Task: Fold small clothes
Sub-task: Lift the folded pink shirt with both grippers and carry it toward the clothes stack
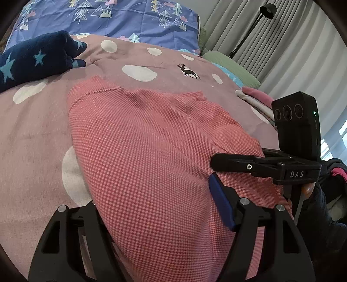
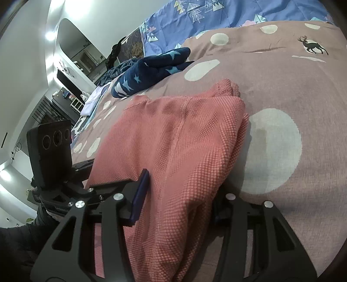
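Both jaws stood wide open, left gripper (image 1: pixel 156 219) and right gripper (image 2: pixel 175 208) each straddling without clamping the pink garment (image 1: pixel 151 147) lying on the bedspread (image 1: pixel 32 134), partly folded, further folds apparently outstanding.

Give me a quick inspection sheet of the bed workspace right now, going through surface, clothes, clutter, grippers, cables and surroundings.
Surface: pink duvet with white spots and a deer print, lying fairly smooth.
Job's things: red knit garment spread on the duvet, one side folded over in layers.
Clutter: navy star blanket bunched at the far side; small pile of clothes by the bed's edge.
Grippers: left gripper and right gripper both have their fingers spread either side of the garment's near edge, not closed on it.
Cables: nothing seen.
Surroundings: blue patterned sheet, grey curtains, a black lamp stand.
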Available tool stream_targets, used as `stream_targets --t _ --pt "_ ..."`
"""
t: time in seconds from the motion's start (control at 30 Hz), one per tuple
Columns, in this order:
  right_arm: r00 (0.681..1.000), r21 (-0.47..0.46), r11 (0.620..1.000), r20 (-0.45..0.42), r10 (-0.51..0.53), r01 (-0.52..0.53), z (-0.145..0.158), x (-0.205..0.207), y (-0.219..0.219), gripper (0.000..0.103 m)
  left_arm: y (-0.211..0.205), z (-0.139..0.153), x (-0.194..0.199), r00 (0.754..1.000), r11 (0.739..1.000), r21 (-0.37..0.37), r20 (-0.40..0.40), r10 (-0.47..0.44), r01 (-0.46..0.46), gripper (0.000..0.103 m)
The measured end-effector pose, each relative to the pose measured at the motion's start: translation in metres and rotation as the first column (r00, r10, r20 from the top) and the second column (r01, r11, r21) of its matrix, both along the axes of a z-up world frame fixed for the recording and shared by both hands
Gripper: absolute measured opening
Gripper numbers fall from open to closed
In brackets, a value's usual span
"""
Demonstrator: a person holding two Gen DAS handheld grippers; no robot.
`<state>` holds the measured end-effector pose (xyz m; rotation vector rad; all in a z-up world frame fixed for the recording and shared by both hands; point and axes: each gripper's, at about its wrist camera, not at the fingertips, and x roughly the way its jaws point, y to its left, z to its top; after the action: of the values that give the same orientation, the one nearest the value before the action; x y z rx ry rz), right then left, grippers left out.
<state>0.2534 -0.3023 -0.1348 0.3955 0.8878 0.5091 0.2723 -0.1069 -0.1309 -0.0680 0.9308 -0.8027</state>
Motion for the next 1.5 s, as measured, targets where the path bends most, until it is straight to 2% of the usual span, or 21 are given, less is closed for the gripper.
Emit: stream_targets --t 0.47,0.6,0.67,0.73,0.8,0.87,1.03,1.17,1.37,1.5 --pt "1.000 0.032 0.999 0.007 -0.023 0.023 -0.002 -0.001 -0.004 0.046 0.003 -0.002 0.002 1.000 1.000 -0.012 -0.010 0.005 -0.005 0.072" --pt "0.999 0.004 0.999 0.001 -0.044 0.044 -0.001 -0.001 -0.004 0.038 0.005 0.000 0.000 0.999 0.999 0.009 0.012 0.031 -0.031 0.055" --pt "0.997 -0.066 0.995 0.013 -0.071 0.072 0.004 -0.004 0.005 0.035 0.004 0.004 -0.002 0.999 0.999 0.015 0.030 0.035 -0.035 0.037" --pt "0.994 -0.106 0.988 0.028 -0.106 0.109 0.010 -0.010 0.013 0.025 0.001 0.012 -0.012 0.996 0.999 0.037 0.080 0.030 -0.033 0.030" --pt "0.988 -0.130 0.980 0.071 -0.141 0.149 0.024 -0.024 0.022 0.022 -0.005 0.027 -0.031 0.986 0.997 0.076 0.163 0.013 -0.025 0.027" --pt "0.977 -0.132 0.974 0.133 -0.166 0.183 0.046 -0.044 0.026 0.022 -0.007 0.045 -0.049 0.978 0.997 0.073 0.210 0.004 -0.019 0.027" --pt "0.925 -0.164 0.951 0.327 -0.197 0.260 0.110 -0.109 0.027 0.021 -0.014 0.102 -0.091 0.958 1.000 0.015 0.287 -0.019 0.015 0.027" --pt "0.858 -0.184 0.916 0.452 -0.245 0.358 0.156 -0.164 0.006 0.022 -0.050 0.145 -0.132 0.908 0.997 0.011 0.412 -0.074 0.076 0.028" --pt "0.776 -0.215 0.839 0.541 -0.324 0.500 0.193 -0.219 -0.046 0.022 -0.123 0.182 -0.166 0.843 0.980 0.046 0.504 -0.190 0.193 0.028" --pt "0.728 -0.197 0.794 0.566 -0.386 0.575 0.208 -0.234 -0.090 0.022 -0.175 0.200 -0.169 0.816 0.965 0.059 0.521 -0.249 0.256 0.028"
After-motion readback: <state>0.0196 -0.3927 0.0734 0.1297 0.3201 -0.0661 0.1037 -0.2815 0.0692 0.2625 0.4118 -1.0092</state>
